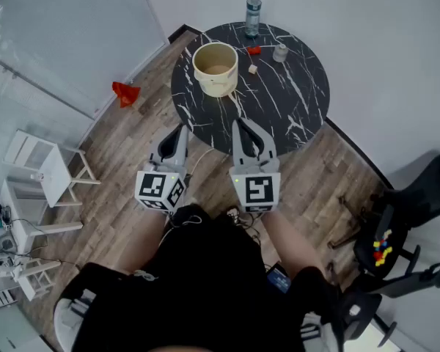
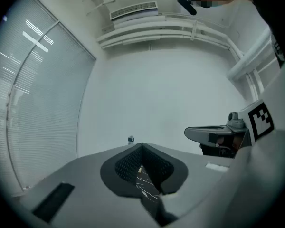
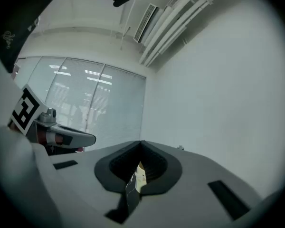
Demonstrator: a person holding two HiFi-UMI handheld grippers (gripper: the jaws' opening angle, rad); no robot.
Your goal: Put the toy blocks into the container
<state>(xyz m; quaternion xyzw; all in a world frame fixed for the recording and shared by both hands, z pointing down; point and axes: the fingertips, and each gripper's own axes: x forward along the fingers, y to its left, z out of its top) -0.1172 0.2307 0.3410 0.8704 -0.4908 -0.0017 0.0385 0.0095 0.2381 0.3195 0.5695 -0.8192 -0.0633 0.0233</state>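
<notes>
Left claw (image 2: 142, 146), right claw (image 3: 140, 143) pressed together, empty; only head view shows container (image 1: 215, 69).

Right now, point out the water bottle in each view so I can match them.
Head view: the water bottle stands at the table's far edge, top centre.
Left gripper view: the bottle is tiny, just above the left gripper's tip, left of centre.
Right gripper view: a small capped thing peeks over the right gripper; bottle or not, cannot tell.
Shared landmark: the black marble table.
</notes>
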